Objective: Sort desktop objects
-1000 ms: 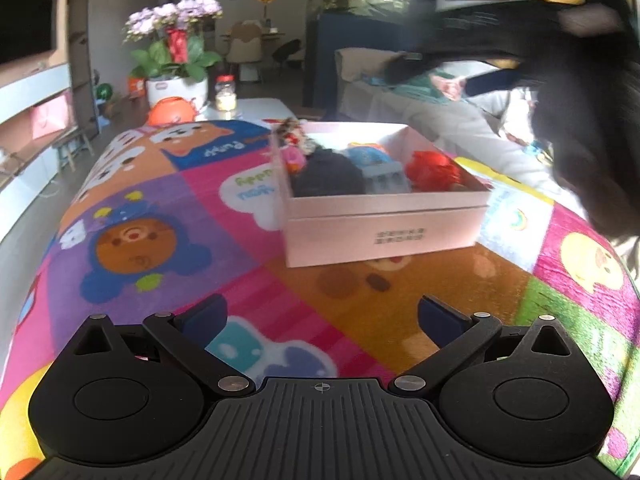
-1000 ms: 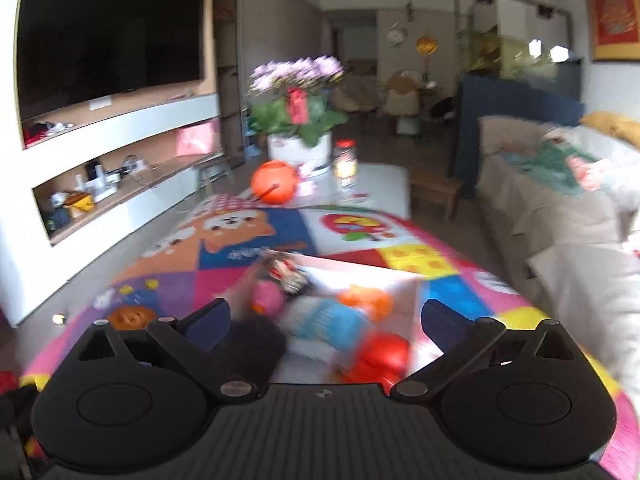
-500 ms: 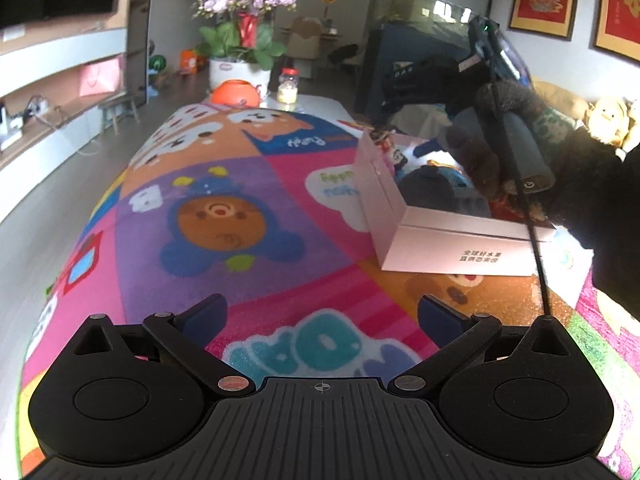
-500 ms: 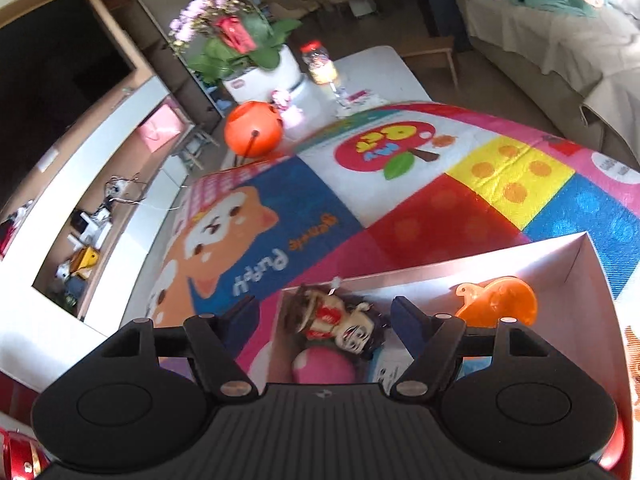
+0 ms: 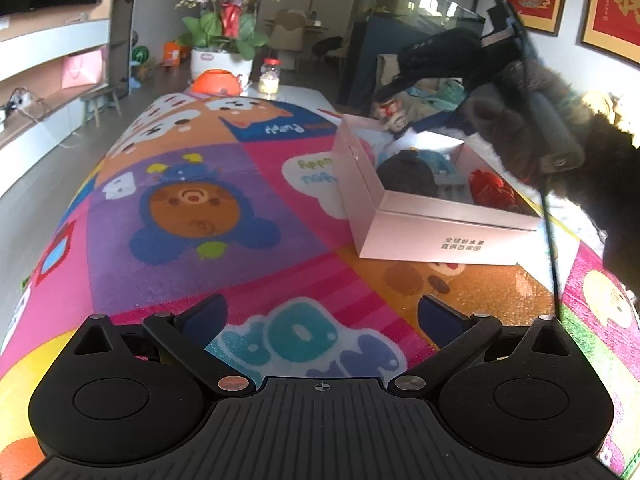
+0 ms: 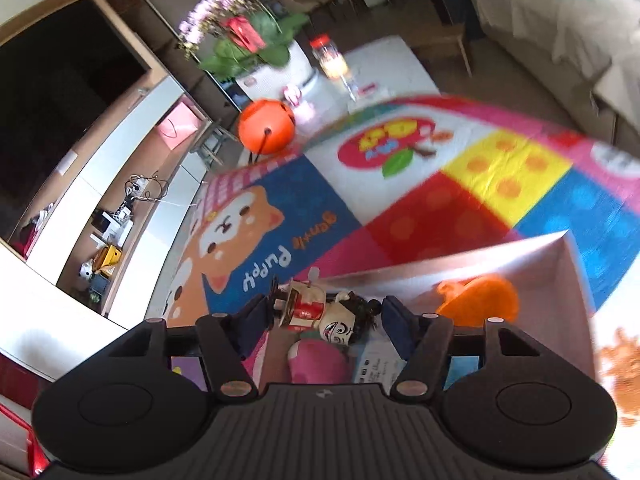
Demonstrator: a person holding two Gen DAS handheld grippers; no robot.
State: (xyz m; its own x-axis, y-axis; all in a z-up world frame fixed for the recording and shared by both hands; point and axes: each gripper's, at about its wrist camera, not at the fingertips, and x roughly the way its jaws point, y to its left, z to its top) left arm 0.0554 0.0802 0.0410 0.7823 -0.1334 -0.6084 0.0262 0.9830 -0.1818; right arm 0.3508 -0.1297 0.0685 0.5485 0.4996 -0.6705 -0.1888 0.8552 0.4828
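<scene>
A pink box point(image 5: 404, 224) stands on the cartoon play mat point(image 5: 192, 208) and holds a dark round item point(image 5: 406, 174), a blue item and a red item point(image 5: 494, 190). My left gripper point(image 5: 320, 316) is open and empty, low over the mat in front of the box. My right gripper point(image 6: 324, 316) is shut on a small doll point(image 6: 320, 312) with a red-and-white body and black hair, held lying across its fingers above the box's far left corner. The right wrist view also shows an orange item point(image 6: 480, 300) and a pink item point(image 6: 316, 364) in the box. The right gripper also shows in the left wrist view point(image 5: 400, 84) holding the doll.
An orange ball-shaped container point(image 6: 266, 126), a potted orchid point(image 5: 224, 36) and a glass jar point(image 5: 269, 78) stand on a white table beyond the mat. A TV shelf runs along the left. A sofa point(image 6: 560, 20) lies at the right.
My right gripper has closed on the doll and lifted it above the box corner. My left gripper has stayed open over the mat, shifting slightly.
</scene>
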